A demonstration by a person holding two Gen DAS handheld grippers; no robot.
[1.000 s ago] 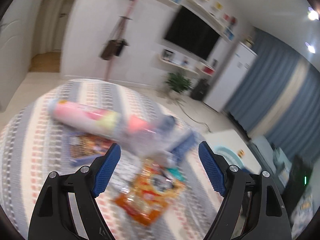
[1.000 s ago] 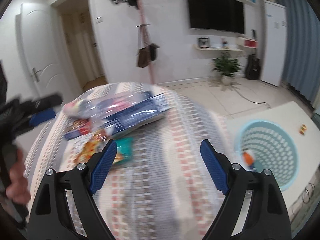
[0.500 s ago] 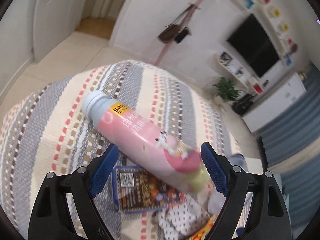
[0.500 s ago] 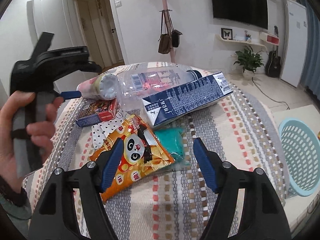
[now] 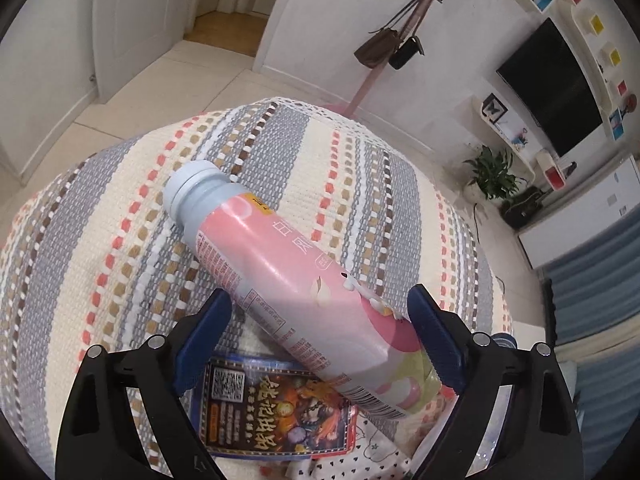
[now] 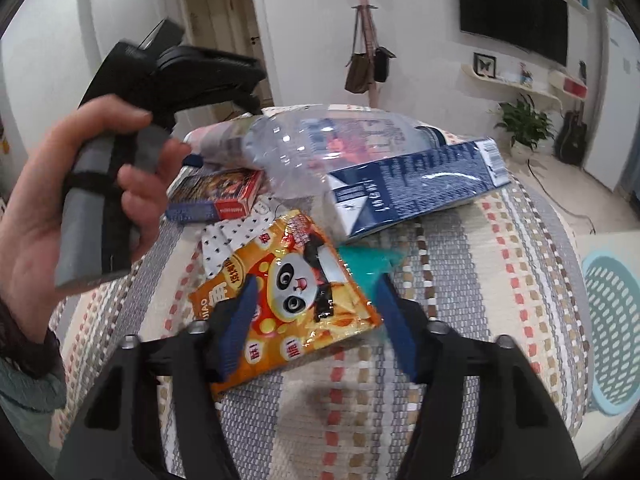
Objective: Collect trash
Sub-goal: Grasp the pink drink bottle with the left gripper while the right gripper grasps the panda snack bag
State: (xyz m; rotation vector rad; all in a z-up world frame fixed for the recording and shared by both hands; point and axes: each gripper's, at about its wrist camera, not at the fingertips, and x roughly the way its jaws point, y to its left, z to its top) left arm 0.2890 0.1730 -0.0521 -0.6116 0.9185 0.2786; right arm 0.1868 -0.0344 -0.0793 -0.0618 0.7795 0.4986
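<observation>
A pink bottle with a pale blue cap lies on the striped tablecloth, its base between the open fingers of my left gripper. A small blue card box lies under it. In the right wrist view my right gripper is open around an orange panda snack bag. Beyond it lie a teal wrapper, a dark blue carton, a clear plastic bottle and the card box. The left gripper's handle shows at left in a hand.
A light blue mesh basket stands on the floor at the right of the table. A spotted white wrapper lies among the trash. A coat stand, a television and a plant stand by the far wall.
My left gripper moved in over the pink bottle, which now lies between its fingers. My right gripper came down to the panda snack bag and its fingers narrowed around it.
</observation>
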